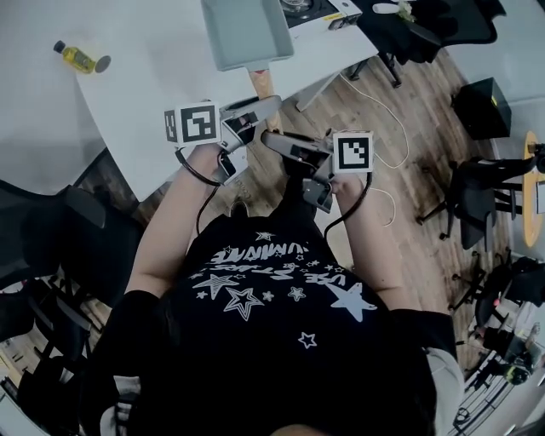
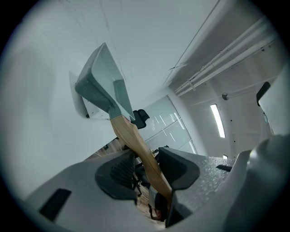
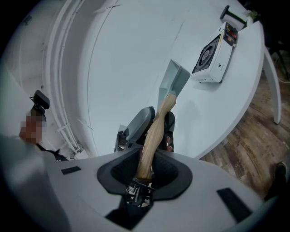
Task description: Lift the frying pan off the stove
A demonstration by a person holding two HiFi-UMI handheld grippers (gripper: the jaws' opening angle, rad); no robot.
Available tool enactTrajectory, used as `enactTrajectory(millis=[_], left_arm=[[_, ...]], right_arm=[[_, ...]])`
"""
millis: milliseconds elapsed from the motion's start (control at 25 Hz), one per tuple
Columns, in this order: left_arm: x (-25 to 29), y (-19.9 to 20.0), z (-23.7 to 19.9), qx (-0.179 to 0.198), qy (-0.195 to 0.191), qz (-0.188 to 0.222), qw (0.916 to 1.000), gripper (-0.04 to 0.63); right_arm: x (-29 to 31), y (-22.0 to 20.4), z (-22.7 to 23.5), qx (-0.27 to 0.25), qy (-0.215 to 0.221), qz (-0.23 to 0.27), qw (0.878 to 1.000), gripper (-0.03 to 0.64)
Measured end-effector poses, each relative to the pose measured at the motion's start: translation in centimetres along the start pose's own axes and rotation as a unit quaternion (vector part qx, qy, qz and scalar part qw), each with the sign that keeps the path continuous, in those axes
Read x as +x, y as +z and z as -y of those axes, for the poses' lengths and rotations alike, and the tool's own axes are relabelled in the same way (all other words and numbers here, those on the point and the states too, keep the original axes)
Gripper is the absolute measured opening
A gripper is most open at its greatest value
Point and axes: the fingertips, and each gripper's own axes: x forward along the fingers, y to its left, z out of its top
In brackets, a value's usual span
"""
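Observation:
The square grey-green frying pan (image 1: pixel 247 30) hangs over the white table (image 1: pixel 145 85), away from the white stove (image 1: pixel 311 10). Its wooden handle (image 1: pixel 262 83) points back toward me. My left gripper (image 1: pixel 266 109) is shut on the handle's near part, and my right gripper (image 1: pixel 274 140) is shut on its end just behind. In the left gripper view the handle (image 2: pixel 138 145) runs between the jaws of the left gripper (image 2: pixel 145 163) up to the pan (image 2: pixel 102 81). The right gripper (image 3: pixel 147 168) clamps the handle (image 3: pixel 156 131); beyond it are the pan (image 3: pixel 172 81) and the stove (image 3: pixel 213 54).
A small yellow bottle (image 1: pixel 75 56) lies on the table at the far left. Dark office chairs (image 1: pixel 477 192) stand on the wooden floor to the right, and another chair (image 1: pixel 43 230) sits at my left. A cable (image 1: pixel 387 157) trails across the floor.

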Motion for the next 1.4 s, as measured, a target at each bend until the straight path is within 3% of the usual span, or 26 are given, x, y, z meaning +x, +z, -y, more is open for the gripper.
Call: enactTrajectory(millis=[400, 720, 1400], left_arm=[[-1.7, -3.0, 0.9, -0.008, -0.019, -0.017, 0.9996, 0.169], [-1.9, -4.5, 2.4, -0.006, -0.012, -0.006, 0.9999, 0.169], [-1.5, -14.1, 10.3, -0.007, -0.006, -0.001, 1.0, 0.169]], right_arm=[[0.1, -3.3, -1.1, 0.009, -0.017, 0.027, 0.999, 0.087], [-1.3, -4.6, -2.4, 0.0, 0.001, 0.026, 1.0, 0.087], [-8.8, -12.6, -8.4, -0.009, 0.006, 0.022, 1.0, 0.094]])
